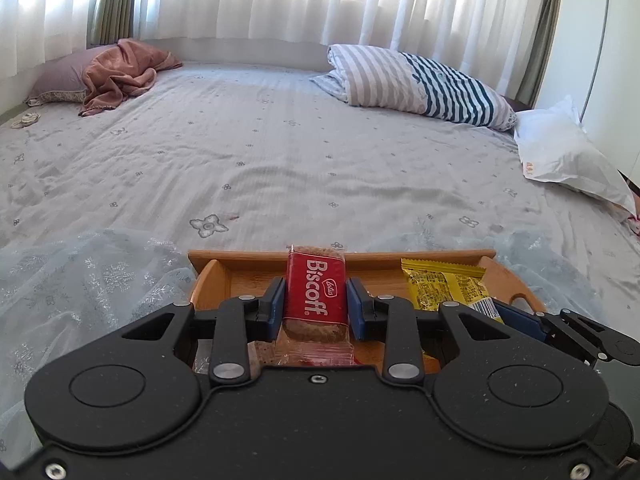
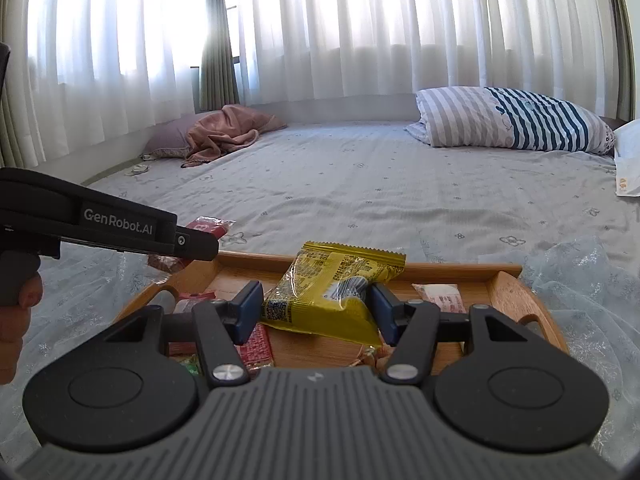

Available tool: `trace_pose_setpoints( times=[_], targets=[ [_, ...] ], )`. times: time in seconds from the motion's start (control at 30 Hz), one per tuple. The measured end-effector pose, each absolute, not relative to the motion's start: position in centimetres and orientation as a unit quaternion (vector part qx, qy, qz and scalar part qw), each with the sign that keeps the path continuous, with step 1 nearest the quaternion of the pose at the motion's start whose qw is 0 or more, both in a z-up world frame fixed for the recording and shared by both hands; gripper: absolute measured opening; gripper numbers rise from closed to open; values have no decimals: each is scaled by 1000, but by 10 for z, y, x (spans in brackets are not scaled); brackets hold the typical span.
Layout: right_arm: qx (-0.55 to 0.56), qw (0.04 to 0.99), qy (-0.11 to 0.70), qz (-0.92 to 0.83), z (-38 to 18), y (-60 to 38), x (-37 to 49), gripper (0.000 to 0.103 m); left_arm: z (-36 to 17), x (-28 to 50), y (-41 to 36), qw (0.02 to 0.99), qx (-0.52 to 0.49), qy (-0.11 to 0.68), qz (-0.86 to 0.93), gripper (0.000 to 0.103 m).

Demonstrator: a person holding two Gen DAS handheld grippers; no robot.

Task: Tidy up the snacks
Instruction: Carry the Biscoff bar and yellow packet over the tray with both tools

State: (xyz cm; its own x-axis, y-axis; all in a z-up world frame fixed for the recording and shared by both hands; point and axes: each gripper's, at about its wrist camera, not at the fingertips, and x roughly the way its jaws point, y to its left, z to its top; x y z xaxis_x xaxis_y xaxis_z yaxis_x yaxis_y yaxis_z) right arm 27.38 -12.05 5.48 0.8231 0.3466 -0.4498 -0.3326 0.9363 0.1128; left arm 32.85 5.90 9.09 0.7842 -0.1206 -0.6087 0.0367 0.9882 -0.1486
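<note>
My left gripper (image 1: 316, 300) is shut on a red Biscoff biscuit pack (image 1: 315, 294) and holds it upright above the wooden tray (image 1: 240, 258). My right gripper (image 2: 316, 306) is shut on a yellow snack packet (image 2: 332, 288) above the same tray (image 2: 508, 292); the packet also shows in the left wrist view (image 1: 444, 286). The left gripper (image 2: 180, 238) with its red pack (image 2: 208, 227) shows at the left of the right wrist view. Several small snack packs (image 2: 440, 294) lie in the tray.
The tray sits on a sheer snowflake cloth (image 1: 88, 276) at the near edge of a grey bed (image 1: 280, 152). A striped pillow (image 1: 420, 84), a white bag (image 1: 568, 156) and a pink blanket (image 1: 120, 76) lie far back.
</note>
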Motion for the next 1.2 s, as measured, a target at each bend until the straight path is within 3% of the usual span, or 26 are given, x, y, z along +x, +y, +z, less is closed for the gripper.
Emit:
trace_pose_setpoints(
  times=[1.2],
  targets=[
    [-40,948,272,161,27,-104,312,61,48,408,61,925,-41,378,-15,31]
  ],
)
